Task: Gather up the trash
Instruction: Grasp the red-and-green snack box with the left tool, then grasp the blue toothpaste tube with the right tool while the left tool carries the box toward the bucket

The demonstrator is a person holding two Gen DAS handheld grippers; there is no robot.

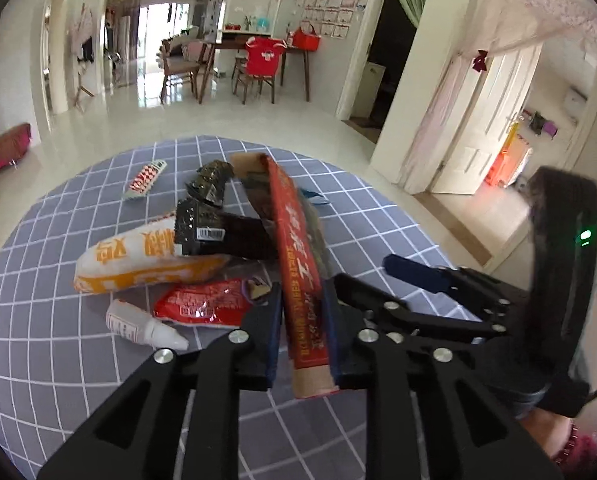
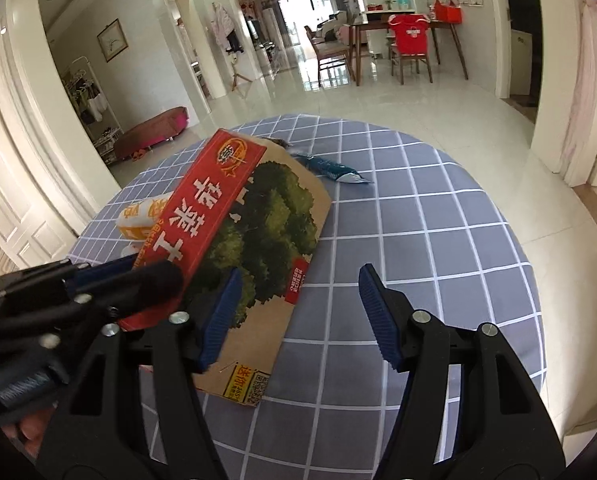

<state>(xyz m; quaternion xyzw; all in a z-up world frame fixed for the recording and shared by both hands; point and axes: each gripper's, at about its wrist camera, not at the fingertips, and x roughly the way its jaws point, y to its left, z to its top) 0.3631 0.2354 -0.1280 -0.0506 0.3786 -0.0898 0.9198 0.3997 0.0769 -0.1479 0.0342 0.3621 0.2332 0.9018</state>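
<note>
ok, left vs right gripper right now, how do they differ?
Left gripper is shut on the flat box, pinching its red edge; right gripper is open, holding nothing. The left holds the box tilted up off the table; the right hovers beside the box's tree-printed face. Both have black frames with blue pads.

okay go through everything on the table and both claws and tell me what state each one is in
left claw: shut on the cardboard box, held on edge.
cardboard box: flattened, tilted, lifted at the gripped end.
right claw: open, holding nothing.
white and orange bag: lying flat, crumpled.
red packet: lying flat.
small white bottle: on its side.
blue wrapper: lying apart, untouched.
</note>
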